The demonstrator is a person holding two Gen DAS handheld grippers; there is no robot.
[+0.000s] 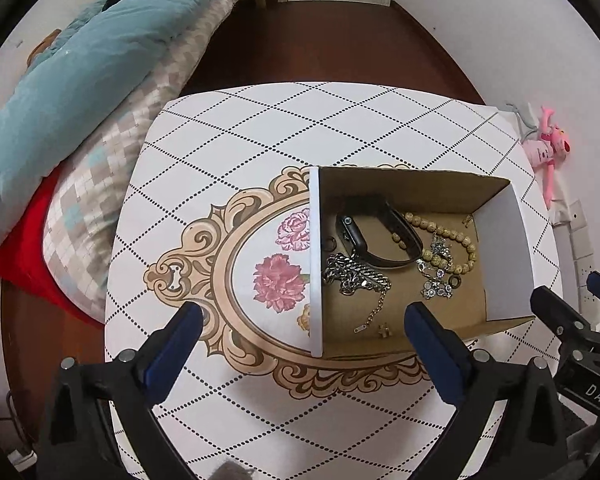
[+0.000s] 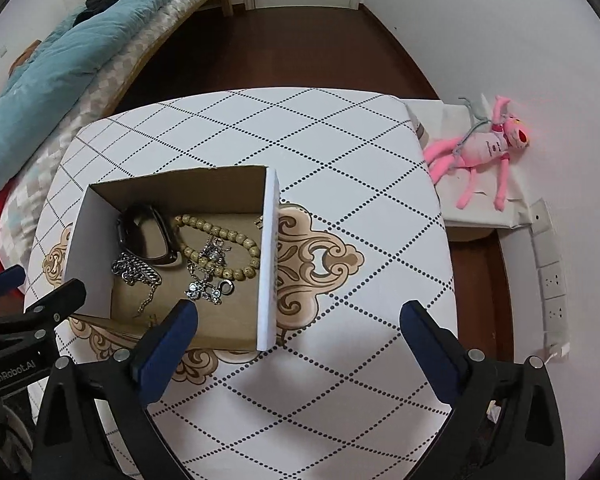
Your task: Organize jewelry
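An open cardboard box [image 1: 504, 240] [image 2: 269, 256] stands on the patterned table [image 1: 260, 128] [image 2: 340, 140]. Inside lie a black smartwatch [image 1: 354, 234] [image 2: 144, 236], a silver chain bracelet [image 1: 356, 276] [image 2: 136, 272], a tan bead bracelet [image 1: 452, 236] [image 2: 220, 236], a sparkly silver piece [image 1: 436, 276] [image 2: 204, 284] and a small dark ring [image 1: 456, 281] [image 2: 227, 286]. My left gripper [image 1: 304, 328] is open and empty above the box's near left wall. My right gripper [image 2: 300, 320] is open and empty above the box's near right corner.
A bed with a teal duvet [image 1: 72, 64] [image 2: 72, 44] runs along the left. A pink plush toy [image 2: 484, 144] [image 1: 548, 144] lies on a white bag right of the table. Wall sockets [image 2: 552, 276] line the right wall. Dark wood floor lies beyond.
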